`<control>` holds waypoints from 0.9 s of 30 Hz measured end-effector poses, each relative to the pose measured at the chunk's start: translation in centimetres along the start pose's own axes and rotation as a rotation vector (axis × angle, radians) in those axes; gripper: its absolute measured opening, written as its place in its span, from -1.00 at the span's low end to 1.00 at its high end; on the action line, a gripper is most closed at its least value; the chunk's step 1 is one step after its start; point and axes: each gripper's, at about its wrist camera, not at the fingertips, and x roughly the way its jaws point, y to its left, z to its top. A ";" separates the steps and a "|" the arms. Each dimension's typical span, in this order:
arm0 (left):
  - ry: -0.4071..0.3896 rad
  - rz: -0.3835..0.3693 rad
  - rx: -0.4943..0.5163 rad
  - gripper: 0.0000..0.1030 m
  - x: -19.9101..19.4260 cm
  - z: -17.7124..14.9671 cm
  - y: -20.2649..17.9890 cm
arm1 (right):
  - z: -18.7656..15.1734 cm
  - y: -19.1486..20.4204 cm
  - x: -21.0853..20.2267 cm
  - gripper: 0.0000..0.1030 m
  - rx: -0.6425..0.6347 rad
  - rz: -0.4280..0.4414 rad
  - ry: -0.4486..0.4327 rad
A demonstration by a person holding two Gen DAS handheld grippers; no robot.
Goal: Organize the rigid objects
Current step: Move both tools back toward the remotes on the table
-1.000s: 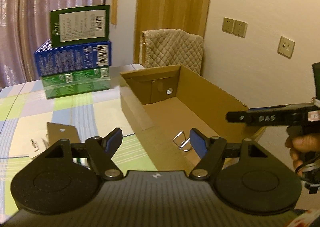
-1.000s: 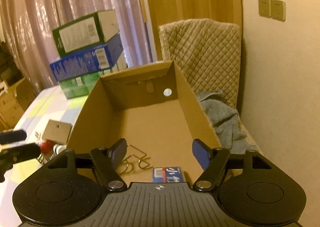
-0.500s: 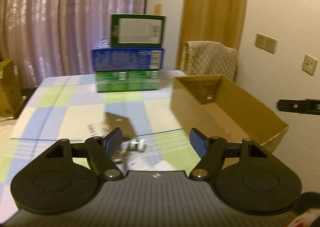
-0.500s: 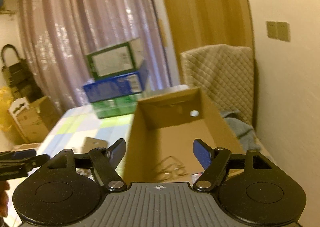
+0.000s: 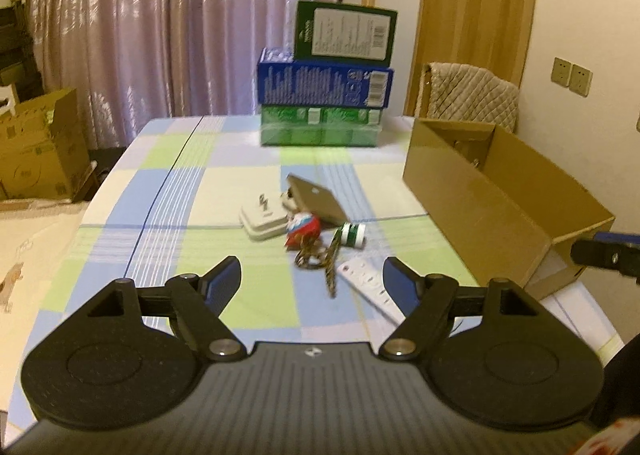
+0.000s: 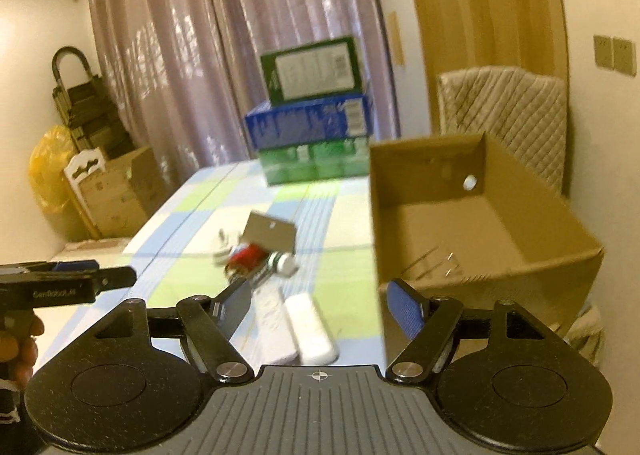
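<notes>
A pile of small items lies mid-table: a white charger [image 5: 262, 219], a red figure [image 5: 303, 229], a green-and-white bottle [image 5: 352, 235], a brown card [image 5: 318, 200], a patterned strap [image 5: 326, 263] and a white remote [image 5: 366, 281]. An open cardboard box [image 5: 480, 207] stands at the table's right edge, with a wire clip [image 6: 434, 261] inside. My left gripper [image 5: 312, 279] is open and empty, held in front of the pile. My right gripper [image 6: 320, 303] is open and empty, over the remote [image 6: 310, 329] beside the box [image 6: 492, 255].
Stacked green and blue boxes [image 5: 326, 95] stand at the table's far edge. A quilted chair [image 5: 472, 95] is behind the cardboard box. Cardboard cartons [image 5: 40, 151] sit on the floor to the left. The checked tablecloth [image 5: 160, 215] covers the table.
Both grippers have pulled back from over the cardboard box and swung left. The pile of small items on the table has come into view. Both stay open.
</notes>
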 end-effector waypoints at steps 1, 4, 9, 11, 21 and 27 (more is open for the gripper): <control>0.005 0.002 -0.002 0.45 0.2 -0.3 0.2 | -0.4 0.2 0.3 0.40 -0.005 0.000 0.005; 0.017 0.008 -0.006 0.45 0.8 -1.0 0.7 | -1.3 0.5 1.4 0.40 0.001 0.001 0.015; 0.039 0.012 -0.008 0.45 1.9 -2.0 1.1 | -2.3 1.3 2.9 0.40 -0.019 0.003 0.027; 0.052 0.008 -0.008 0.46 2.4 -2.4 1.3 | -2.8 1.6 3.6 0.40 -0.036 0.014 0.035; 0.084 0.005 0.015 0.46 4.5 -3.1 2.1 | -5.2 3.1 9.1 0.39 -0.114 0.064 0.135; 0.114 0.007 0.022 0.46 6.6 -3.4 2.8 | -6.1 3.9 12.6 0.39 -0.142 0.093 0.200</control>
